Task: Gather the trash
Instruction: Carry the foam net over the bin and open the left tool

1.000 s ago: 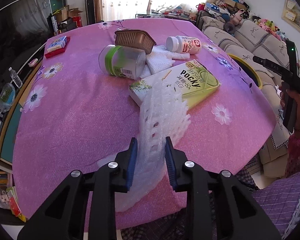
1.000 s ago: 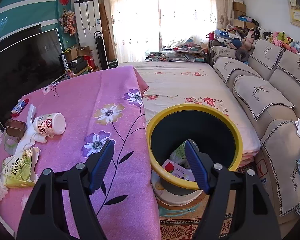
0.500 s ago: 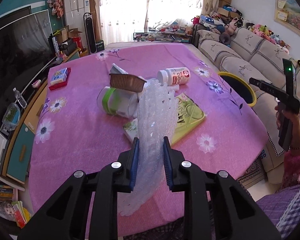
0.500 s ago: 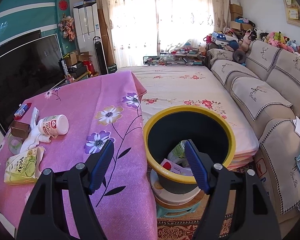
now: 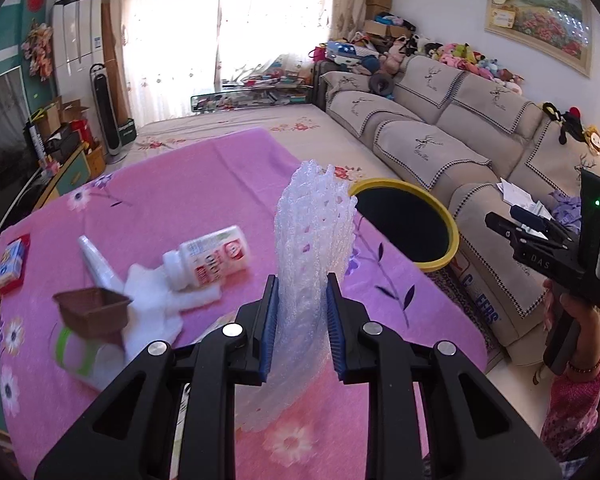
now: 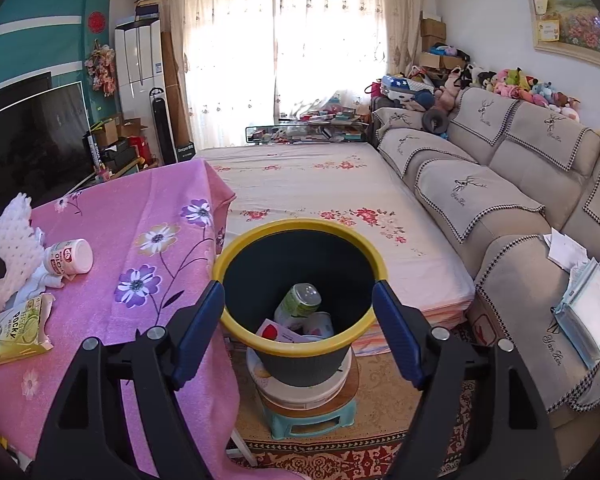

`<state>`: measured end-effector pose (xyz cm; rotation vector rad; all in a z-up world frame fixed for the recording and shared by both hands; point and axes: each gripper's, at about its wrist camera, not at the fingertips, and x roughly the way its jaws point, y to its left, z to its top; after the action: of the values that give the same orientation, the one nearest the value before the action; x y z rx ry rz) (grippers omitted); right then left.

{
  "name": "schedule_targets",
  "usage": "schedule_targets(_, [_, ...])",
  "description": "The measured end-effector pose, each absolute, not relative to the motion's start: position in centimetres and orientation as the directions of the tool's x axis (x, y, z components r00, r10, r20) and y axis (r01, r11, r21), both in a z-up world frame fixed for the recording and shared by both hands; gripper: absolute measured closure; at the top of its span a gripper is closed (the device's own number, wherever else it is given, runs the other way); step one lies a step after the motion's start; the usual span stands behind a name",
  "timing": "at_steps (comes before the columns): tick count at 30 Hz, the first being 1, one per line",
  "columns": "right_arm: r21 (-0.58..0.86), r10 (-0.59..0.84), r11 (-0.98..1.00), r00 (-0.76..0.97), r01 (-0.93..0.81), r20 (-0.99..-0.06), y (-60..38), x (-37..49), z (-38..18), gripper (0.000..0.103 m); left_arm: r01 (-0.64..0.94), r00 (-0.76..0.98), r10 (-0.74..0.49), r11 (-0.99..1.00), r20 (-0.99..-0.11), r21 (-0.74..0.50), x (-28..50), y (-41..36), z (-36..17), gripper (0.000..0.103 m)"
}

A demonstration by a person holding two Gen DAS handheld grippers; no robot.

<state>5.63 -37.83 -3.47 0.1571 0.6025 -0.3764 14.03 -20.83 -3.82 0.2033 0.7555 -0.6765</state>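
- The left claw (image 5: 302, 316) was clamped on a white foam net sleeve (image 5: 314, 240), its blue pads pressing both sides, and the sleeve stood upright above the pink flowered worktop (image 5: 172, 204).
- In the left wrist view the sleeve's top edge overlapped the near rim of the yellow-rimmed trash bin (image 5: 440, 216), which stood beyond the worktop's right edge, beside the sofa (image 5: 432, 148).
- The right claw (image 6: 298, 330) hung over the bin (image 6: 300, 346) with jaws wide apart and nothing between them; they had just been opening a little further.
- Inside the bin lay a green-labelled bottle (image 6: 298, 304) and a packet with red print (image 6: 278, 332).
- Left on the worktop were a white pill bottle (image 5: 210, 258) on its side, touching a crumpled white tissue (image 5: 156, 300), a brown plastic tray (image 5: 92, 310) leaning on a green-banded clear jar (image 5: 80, 354), and a green Pocky box (image 6: 18, 328).
- A small red and blue box (image 5: 12, 264) lay near the worktop's far left edge.
- The person's right hand (image 5: 580, 316) gripped the right claw's handle at the far right of the left wrist view.
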Motion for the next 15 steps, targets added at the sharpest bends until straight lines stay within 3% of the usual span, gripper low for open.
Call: schedule_targets(15, [0.073, -0.362, 0.87, 0.734, 0.487, -0.575, -43.1, 2.9, -4.3, 0.031, 0.744, 0.405, -0.545, 0.663, -0.734, -0.081, 21.0, -42.1, -5.7, 0.08])
